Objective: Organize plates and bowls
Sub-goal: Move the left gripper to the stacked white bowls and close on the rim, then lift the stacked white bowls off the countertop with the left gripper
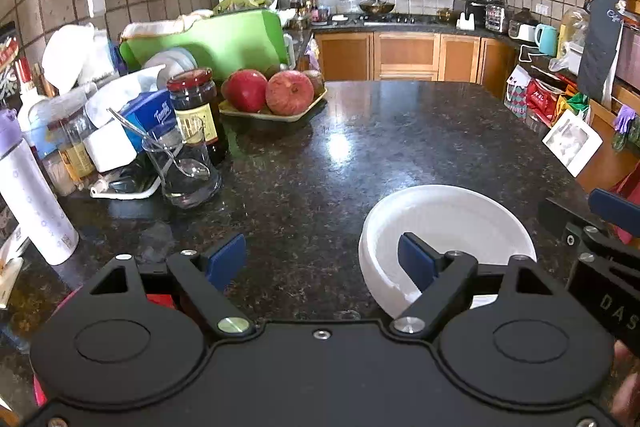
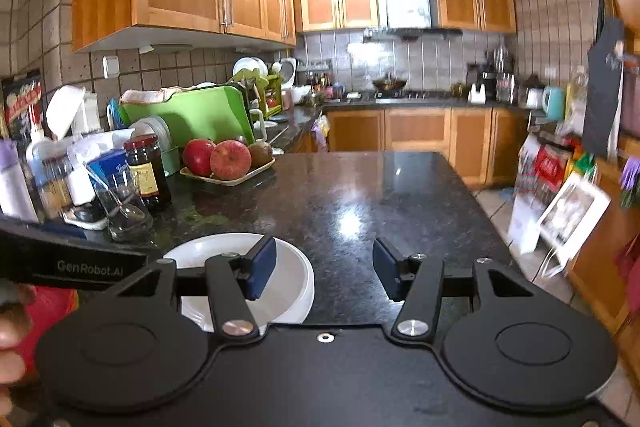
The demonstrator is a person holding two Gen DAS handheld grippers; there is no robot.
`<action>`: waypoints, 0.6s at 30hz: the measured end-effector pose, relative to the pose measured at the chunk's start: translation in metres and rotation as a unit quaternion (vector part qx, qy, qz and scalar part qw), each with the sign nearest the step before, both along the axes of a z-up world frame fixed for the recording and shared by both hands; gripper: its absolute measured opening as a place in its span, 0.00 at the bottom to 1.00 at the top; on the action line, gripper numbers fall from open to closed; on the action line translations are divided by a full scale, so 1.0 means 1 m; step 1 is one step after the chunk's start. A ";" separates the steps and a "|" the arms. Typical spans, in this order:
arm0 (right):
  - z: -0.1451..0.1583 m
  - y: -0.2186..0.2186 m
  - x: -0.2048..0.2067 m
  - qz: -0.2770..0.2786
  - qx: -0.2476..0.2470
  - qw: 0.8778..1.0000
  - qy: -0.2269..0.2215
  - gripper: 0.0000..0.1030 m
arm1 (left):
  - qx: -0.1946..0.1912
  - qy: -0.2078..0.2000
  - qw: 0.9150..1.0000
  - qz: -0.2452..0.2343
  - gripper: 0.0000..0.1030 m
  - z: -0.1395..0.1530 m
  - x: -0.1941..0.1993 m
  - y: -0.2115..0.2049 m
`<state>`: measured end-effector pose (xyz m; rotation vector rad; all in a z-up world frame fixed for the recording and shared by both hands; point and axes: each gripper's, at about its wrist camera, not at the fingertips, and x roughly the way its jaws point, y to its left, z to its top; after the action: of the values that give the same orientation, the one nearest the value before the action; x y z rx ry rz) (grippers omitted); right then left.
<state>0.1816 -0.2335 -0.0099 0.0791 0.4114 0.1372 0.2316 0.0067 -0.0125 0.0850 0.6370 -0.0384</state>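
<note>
Hovering wide open and holding nothing, the left gripper [image 1: 322,261] and right gripper [image 2: 325,269] probably need to grab the white bowl [image 1: 452,223] next.

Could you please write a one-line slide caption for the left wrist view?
Open left gripper poised beside a white bowl on the dark granite counter, apples behind.

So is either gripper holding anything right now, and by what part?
Nothing is held. The left gripper and right gripper are both open, above the counter beside the white bowl.
</note>
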 end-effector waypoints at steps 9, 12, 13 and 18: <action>-0.001 0.001 0.018 0.020 -0.012 0.999 0.031 0.50 | -0.011 0.021 1.000 -0.004 0.75 -0.001 0.011 -0.002; -0.003 0.002 0.023 0.033 -0.006 0.998 0.045 0.45 | -0.014 0.028 0.999 -0.008 0.74 -0.002 0.015 -0.001; -0.003 0.002 0.024 0.034 -0.004 0.998 0.050 0.44 | -0.012 0.029 0.999 -0.008 0.74 -0.002 0.016 -0.001; -0.008 0.004 0.027 0.038 -0.017 0.997 0.065 0.38 | -0.009 0.032 0.999 -0.012 0.74 -0.005 0.018 -0.002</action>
<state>0.2086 -0.2297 -0.0175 0.0398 0.5470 0.2001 0.2495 0.0043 -0.0172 0.0740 0.6992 -0.0714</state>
